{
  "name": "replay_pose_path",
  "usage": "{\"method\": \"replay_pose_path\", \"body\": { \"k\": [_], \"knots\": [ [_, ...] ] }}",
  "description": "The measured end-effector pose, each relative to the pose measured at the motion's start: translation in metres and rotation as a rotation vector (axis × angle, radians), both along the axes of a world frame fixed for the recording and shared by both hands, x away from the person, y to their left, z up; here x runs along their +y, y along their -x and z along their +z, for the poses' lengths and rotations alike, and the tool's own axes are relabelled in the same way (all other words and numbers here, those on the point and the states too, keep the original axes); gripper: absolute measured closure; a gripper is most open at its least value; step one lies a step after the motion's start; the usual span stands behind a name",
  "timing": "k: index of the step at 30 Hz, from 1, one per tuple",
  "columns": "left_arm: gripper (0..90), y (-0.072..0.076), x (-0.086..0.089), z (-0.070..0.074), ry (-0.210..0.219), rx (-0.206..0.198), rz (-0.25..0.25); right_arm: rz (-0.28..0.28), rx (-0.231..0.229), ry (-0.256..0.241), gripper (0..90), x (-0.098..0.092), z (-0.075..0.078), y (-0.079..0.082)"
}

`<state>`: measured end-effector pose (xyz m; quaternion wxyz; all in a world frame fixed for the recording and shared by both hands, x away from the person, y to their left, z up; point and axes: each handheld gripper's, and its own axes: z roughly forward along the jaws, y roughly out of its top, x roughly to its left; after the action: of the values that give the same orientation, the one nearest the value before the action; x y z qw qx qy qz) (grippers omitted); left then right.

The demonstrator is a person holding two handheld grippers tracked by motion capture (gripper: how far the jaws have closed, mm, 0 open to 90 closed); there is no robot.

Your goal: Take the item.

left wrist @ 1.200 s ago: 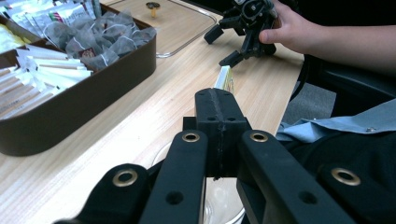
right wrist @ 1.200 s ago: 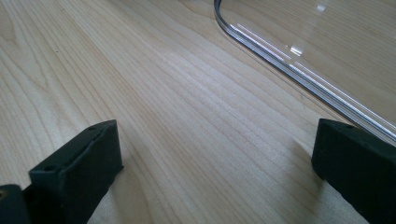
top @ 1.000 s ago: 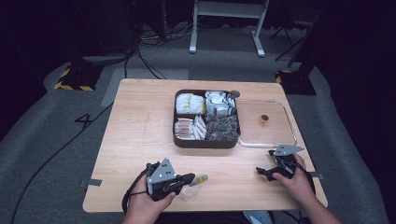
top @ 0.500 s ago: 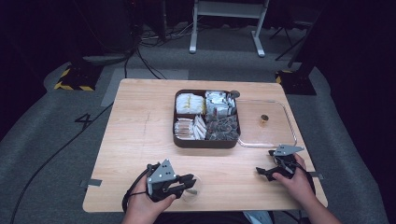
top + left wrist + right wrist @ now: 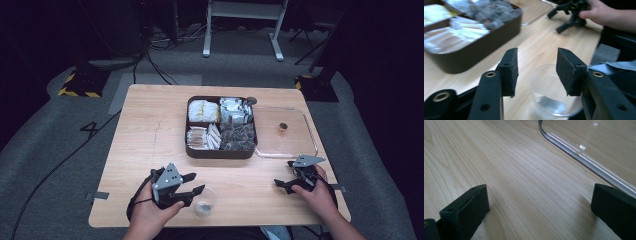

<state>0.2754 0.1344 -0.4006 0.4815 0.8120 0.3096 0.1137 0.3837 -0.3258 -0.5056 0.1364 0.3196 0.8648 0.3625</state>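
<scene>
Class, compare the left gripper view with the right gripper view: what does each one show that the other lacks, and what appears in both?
Left gripper view alone: a clear plastic cup below the open left gripper, the dark compartment tray of packets, and the other hand. Right gripper view alone: the rim of the clear lid, beside the open right gripper. Both share the light wooden table.

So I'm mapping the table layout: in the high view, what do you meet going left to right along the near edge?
Left gripper → clear cup → right gripper.
</scene>
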Motion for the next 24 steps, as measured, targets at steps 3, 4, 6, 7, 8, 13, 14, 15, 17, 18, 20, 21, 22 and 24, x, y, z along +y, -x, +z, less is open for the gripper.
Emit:
{"method": "replay_pose_path", "body": {
  "k": [3, 4, 6, 7, 8, 13, 14, 15, 17, 18, 20, 21, 22, 24],
  "knots": [
    [46.9, -0.005, 0.01, 0.0, -0.026, -0.004, 0.038, 0.0, 0.0, 0.0, 1.5, 0.0, 0.0, 0.0],
    [45.9, -0.007, 0.014, 0.0, -0.034, -0.004, 0.049, 0.0, 0.0, 0.0, 1.6, 0.0, 0.0, 0.0],
    [44.9, -0.011, 0.021, 0.0, -0.052, -0.007, 0.073, -0.001, 0.001, 0.0, 1.6, 0.0, 0.0, 0.0],
    [44.2, -0.013, 0.024, -0.001, -0.056, -0.008, 0.087, -0.002, 0.0, -0.001, 1.5, 0.0, 0.0, 0.0],
    [44.0, -0.014, 0.028, -0.001, -0.061, -0.003, 0.1, -0.003, 0.001, -0.002, 1.6, 0.0, 0.0, 0.0],
    [43.6, -0.021, 0.049, -0.001, -0.072, -0.018, 0.149, -0.002, 0.001, 0.0, 1.5, 0.0, 0.0, 0.0],
    [43.6, -0.021, 0.053, -0.001, -0.071, -0.014, 0.161, -0.001, 0.001, 0.0, 1.5, 0.0, 0.0, -0.001],
    [43.6, -0.022, 0.057, -0.001, -0.068, -0.013, 0.167, -0.001, 0.0, 0.001, 1.5, 0.001, 0.0, -0.001],
    [43.4, -0.023, 0.064, -0.001, -0.061, -0.005, 0.181, -0.002, -0.001, 0.0, 1.5, 0.001, 0.0, -0.002],
    [42.4, -0.025, 0.068, -0.001, -0.068, -0.002, 0.183, -0.002, 0.0, 0.0, 1.5, 0.001, 0.0, -0.002],
    [40.7, -0.028, 0.076, -0.003, -0.084, -0.005, 0.175, -0.002, 0.0, 0.0, 1.5, 0.001, 0.0, -0.002],
    [39.8, -0.029, 0.081, -0.004, -0.089, -0.007, 0.171, -0.002, 0.0, 0.0, 1.5, 0.001, 0.0, -0.002],
    [38.6, -0.031, 0.085, -0.005, -0.098, -0.002, 0.175, -0.002, -0.001, 0.001, 1.5, 0.001, 0.0, -0.002],
    [36.1, -0.034, 0.093, -0.008, -0.129, -0.008, 0.183, -0.002, -0.001, 0.001, 1.5, 0.001, 0.0, -0.002]
  ]
}}
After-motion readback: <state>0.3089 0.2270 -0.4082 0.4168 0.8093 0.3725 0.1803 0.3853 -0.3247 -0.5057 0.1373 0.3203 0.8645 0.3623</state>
